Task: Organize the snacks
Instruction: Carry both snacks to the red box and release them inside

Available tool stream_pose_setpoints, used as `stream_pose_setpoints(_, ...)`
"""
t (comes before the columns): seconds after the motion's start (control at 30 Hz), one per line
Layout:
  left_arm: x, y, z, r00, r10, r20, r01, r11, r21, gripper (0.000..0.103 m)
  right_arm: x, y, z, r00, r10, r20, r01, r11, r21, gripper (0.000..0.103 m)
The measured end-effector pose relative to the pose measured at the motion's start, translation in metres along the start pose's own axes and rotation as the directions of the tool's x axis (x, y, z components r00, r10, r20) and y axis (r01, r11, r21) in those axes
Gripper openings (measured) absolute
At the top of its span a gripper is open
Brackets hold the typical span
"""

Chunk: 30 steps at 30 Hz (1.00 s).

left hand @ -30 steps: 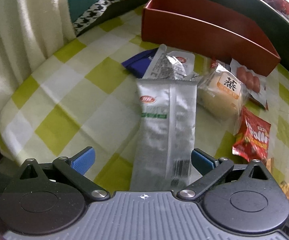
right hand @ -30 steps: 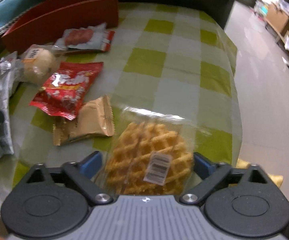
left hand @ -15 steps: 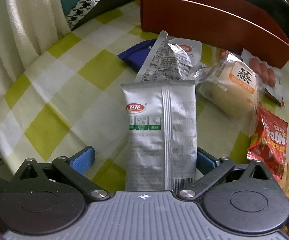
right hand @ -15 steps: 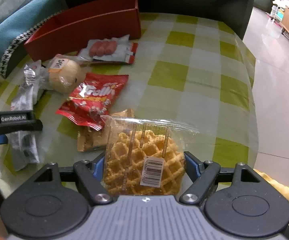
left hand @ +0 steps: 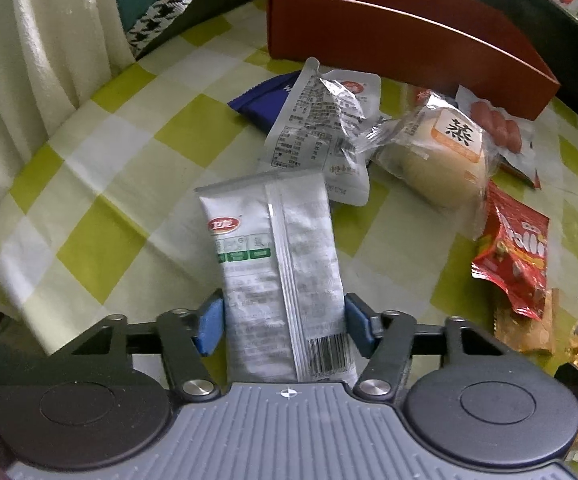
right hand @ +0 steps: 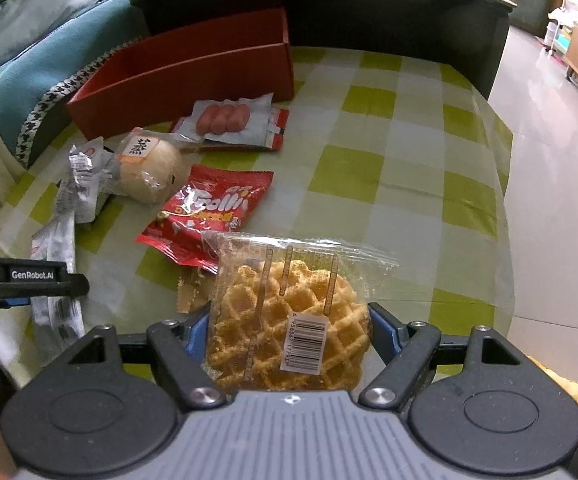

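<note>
My left gripper [left hand: 283, 328] points down at the checked tablecloth, and its jaws are closing on a long silver snack packet [left hand: 273, 248]. Both blue pads touch the packet's sides near the barcode end. My right gripper [right hand: 289, 332] is shut on a clear-wrapped waffle [right hand: 285, 312], held just above the table. The long red box [left hand: 389, 36] stands at the far edge, seen also in the right wrist view as the red box [right hand: 181, 76]. At the left edge of the right wrist view the left gripper [right hand: 29, 276] shows with the silver packet [right hand: 55, 248].
Loose snacks lie between me and the box: a crumpled white packet [left hand: 321, 128], a blue wrapper [left hand: 261, 100], a wrapped bun [left hand: 437, 160], a sausage pack [right hand: 225, 120], a red candy bag [right hand: 209, 212] and a tan packet [right hand: 191, 286]. A cream blanket [left hand: 29, 60] hangs left; the table drops off to the floor [right hand: 549, 200] at the right.
The left jaws have come in from wide open onto the silver packet's sides. The right gripper has kept hold of the waffle and tipped upward, showing more of the box.
</note>
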<state>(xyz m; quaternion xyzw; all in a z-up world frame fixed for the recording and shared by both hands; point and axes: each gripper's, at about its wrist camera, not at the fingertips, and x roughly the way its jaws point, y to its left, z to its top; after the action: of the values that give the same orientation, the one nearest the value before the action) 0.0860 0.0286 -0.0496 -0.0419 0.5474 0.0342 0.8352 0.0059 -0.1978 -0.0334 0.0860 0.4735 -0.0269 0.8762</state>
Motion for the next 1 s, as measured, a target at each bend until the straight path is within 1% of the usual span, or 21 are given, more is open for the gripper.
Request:
stream_pose_setpoints(0.17, -0.002, 0.006, 0.001, 1.0, -0.026, 0.004, 0.026, 1.0, -0.016, 0.06, -0.002, 0.003, 0.0, 1.0, -0.004, 0.012, 0.004, 1.0, -0.01, 0.078)
stream_pose_setpoints(0.27, -0.004, 0.01, 0.0, 0.999, -0.038, 0.002, 0.038, 0.999, -0.029, 0.057, -0.006, 0.003, -0.001, 1.0, 0.015, 0.019, -0.015, 1.0, -0.007, 0.078)
stream_pose_setpoints(0.37, -0.011, 0.011, 0.002, 0.998, -0.056, 0.014, 0.057, 0.998, -0.03, 0.057, -0.008, 0.005, 0.0, 0.999, 0.021, 0.031, -0.021, 1.0, -0.011, 0.078)
stream_pose_setpoints(0.5, -0.025, 0.009, 0.002, 0.997, -0.067, 0.04, 0.068, 0.997, -0.025, 0.056, -0.015, 0.007, 0.003, 0.997, 0.054, 0.046, -0.054, 0.999, -0.005, 0.078)
stream_pose_setpoints(0.6, -0.034, 0.004, 0.005, 0.995, -0.078, 0.055, 0.078, 0.997, -0.006, 0.056, -0.021, 0.011, 0.011, 0.995, 0.063, 0.079, -0.063, 0.998, -0.003, 0.078)
stream_pose_setpoints(0.87, -0.044, -0.009, 0.019, 0.986, -0.137, 0.095, 0.135, 0.99, 0.027, 0.056, -0.017, 0.033, 0.04, 0.99, 0.096, 0.099, -0.094, 0.995, -0.026, 0.078)
stream_pose_setpoints(0.93, -0.044, -0.011, 0.026, 0.982, -0.15, 0.111, 0.147, 0.989, 0.032, 0.056, -0.013, 0.038, 0.052, 0.99, 0.095, 0.105, -0.092, 0.995, -0.039, 0.078)
stream_pose_setpoints(1.0, -0.046, -0.012, 0.037, 0.978, -0.169, 0.125, 0.167, 0.986, 0.025, 0.056, -0.009, 0.036, 0.065, 0.99, 0.088, 0.11, -0.085, 0.996, -0.027, 0.078)
